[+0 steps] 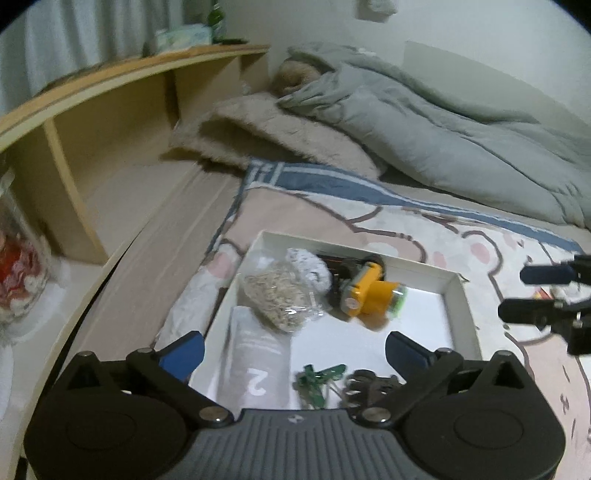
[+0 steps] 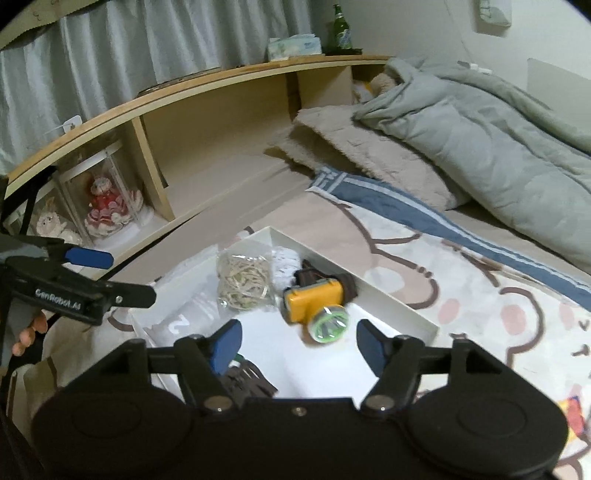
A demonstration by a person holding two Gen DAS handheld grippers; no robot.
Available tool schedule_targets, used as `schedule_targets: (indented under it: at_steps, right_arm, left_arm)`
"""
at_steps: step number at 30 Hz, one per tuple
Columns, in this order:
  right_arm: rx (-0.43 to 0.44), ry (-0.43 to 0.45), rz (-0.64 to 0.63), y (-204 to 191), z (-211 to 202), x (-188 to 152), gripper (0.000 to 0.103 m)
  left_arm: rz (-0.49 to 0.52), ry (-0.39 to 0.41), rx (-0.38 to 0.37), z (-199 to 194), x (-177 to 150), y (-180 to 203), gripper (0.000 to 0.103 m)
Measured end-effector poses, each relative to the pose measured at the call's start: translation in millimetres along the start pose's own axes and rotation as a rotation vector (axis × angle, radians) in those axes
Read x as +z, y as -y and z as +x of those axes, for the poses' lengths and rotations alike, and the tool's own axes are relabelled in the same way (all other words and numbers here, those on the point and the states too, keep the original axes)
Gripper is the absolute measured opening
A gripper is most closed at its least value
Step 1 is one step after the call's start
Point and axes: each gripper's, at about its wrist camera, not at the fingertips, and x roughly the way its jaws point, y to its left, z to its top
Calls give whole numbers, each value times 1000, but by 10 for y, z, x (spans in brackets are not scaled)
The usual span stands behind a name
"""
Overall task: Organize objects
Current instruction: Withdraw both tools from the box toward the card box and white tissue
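Headlamp (image 2: 314, 297) lies in the white tray (image 2: 399, 301) just ahead of the right tool (image 2: 297, 345), both tools open and empty; left tool (image 1: 293, 350) should stay clear.

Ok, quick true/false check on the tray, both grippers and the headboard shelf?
1. The yellow headlamp lies inside the white tray. True.
2. The left gripper is clamped on the bag of rubber bands. False: its jaws are open and empty.
3. The right gripper holds nothing. True.
4. The green bottle stands in the tray. False: it stands on the headboard shelf.
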Motion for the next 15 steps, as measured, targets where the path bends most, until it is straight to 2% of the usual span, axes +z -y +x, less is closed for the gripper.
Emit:
schedule_targets:
  at_steps: [3, 8, 15]
  right_arm:
    - [-12, 7, 13, 69, -142, -40, 78]
    - [-38, 6, 38, 151, -326, -135, 95]
    - [-56, -1, 76, 211, -396, -286, 103]
  left_arm:
    - [17, 23, -14, -91, -30, 123, 103]
    - [5, 58, -43, -220, -87, 262, 103]
    - [-4, 71, -40, -300, -193, 386, 103]
